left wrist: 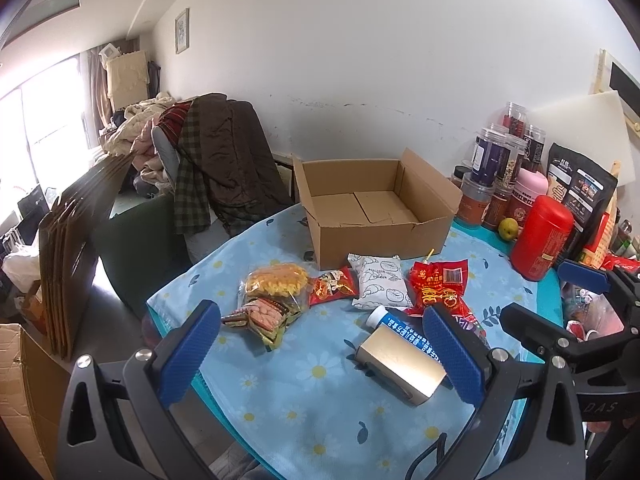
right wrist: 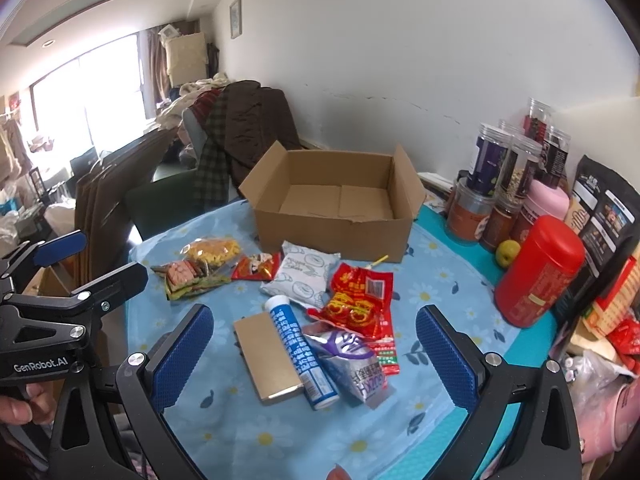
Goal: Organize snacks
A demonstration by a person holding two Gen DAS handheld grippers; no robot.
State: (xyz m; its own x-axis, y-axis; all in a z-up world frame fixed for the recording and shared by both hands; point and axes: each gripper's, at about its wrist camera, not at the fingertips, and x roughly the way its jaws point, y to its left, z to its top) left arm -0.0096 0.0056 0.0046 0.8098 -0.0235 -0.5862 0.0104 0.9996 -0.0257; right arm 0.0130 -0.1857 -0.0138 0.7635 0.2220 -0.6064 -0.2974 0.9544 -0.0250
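Observation:
An open cardboard box [left wrist: 372, 236] [right wrist: 332, 236] stands empty at the back of the blue flowered tablecloth [left wrist: 304, 392]. In front of it lie loose snacks: a clear bag of yellow crisps [left wrist: 276, 280] [right wrist: 214, 252], a small red packet [left wrist: 333, 286] [right wrist: 256, 266], a white pillow pack [left wrist: 382, 284] [right wrist: 304, 274], a red sausage pack [left wrist: 438, 292] [right wrist: 360, 304], a blue-white tube [left wrist: 404, 330] [right wrist: 302, 350], a gold box [left wrist: 400, 364] [right wrist: 266, 356] and a purple-silver pouch [right wrist: 352, 360]. My left gripper [left wrist: 322, 356] hovers open over the gold box. My right gripper [right wrist: 316, 356] hangs open above the tube and pouch.
Jars [right wrist: 492, 184], a red canister [right wrist: 538, 272], a pink tub, a green fruit [right wrist: 507, 253] and dark bags [right wrist: 604, 240] crowd the table's right side. A chair piled with clothes [left wrist: 216, 160] stands behind the table's left edge. Flat cardboard [left wrist: 68, 256] leans at the left.

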